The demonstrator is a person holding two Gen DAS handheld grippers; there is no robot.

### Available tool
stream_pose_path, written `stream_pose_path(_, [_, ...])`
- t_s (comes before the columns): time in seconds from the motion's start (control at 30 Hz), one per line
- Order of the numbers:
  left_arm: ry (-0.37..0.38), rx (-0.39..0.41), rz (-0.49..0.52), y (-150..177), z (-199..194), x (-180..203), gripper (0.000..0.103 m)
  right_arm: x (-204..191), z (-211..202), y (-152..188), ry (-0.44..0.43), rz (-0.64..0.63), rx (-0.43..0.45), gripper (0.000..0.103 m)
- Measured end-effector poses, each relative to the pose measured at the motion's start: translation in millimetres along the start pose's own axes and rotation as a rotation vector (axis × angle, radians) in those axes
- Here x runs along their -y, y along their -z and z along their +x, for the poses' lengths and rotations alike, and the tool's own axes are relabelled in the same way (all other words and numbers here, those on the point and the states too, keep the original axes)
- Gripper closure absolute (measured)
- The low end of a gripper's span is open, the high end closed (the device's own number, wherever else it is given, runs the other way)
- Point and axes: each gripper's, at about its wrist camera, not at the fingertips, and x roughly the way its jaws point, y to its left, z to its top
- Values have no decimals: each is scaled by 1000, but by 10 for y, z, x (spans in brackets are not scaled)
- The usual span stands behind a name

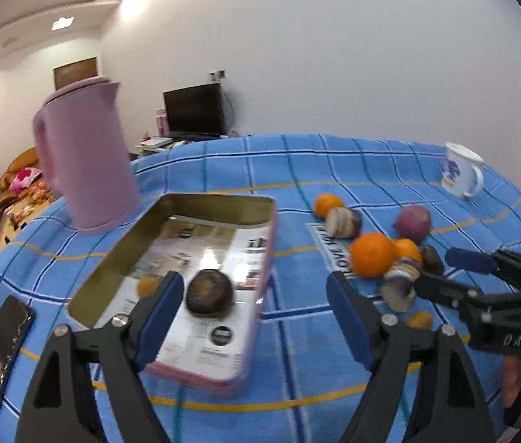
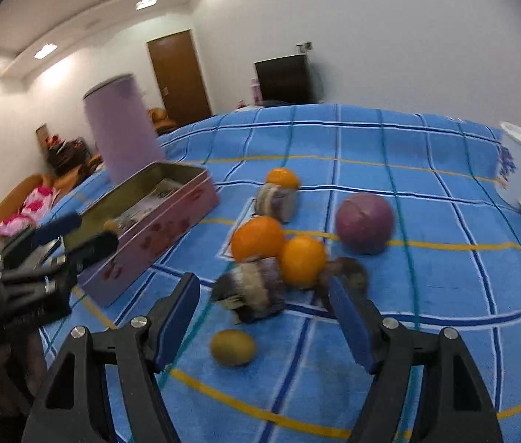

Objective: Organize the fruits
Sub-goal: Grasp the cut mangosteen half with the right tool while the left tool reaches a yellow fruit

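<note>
Left hand-held gripper (image 1: pixel 255 310), jaws wide apart and empty, hovers over the shallow pink rectangular metal tin (image 1: pixel 201 284), where a dark round fruit (image 1: pixel 209 292) lies between its blue pads. Right hand-held gripper (image 2: pixel 264 317), likewise spread and empty, faces smooth oranges (image 2: pixel 258 238) and a small yellow-green fruit (image 2: pixel 233 347) on the blue checked cloth surface (image 2: pixel 445 277).

Dark round fruit (image 1: pixel 209 292) inside open pink tin (image 1: pixel 265 258); oranges (image 2: pixel 258 238), purple fruit (image 2: pixel 365 223) clustered beside on cloth.
</note>
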Motion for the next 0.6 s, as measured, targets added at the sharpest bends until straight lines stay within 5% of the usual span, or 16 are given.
stream_pose_path(0.13, [5,-27,-27,44,83,-72,21,-81,109,-2,8,-30,-50,32])
stream_pose_path(0.27, [19,-32,-23,93,97,-23,21,-67,257,0,6,-29,-119,46])
stream_pose_path(0.4, [39,-43,-19,112,99,39,21,46,344,9,-65,39,-152,51])
stream_pose_path(0.6, [63,-40,8,95,55,180,21,39,67,12,-55,47,-9,52])
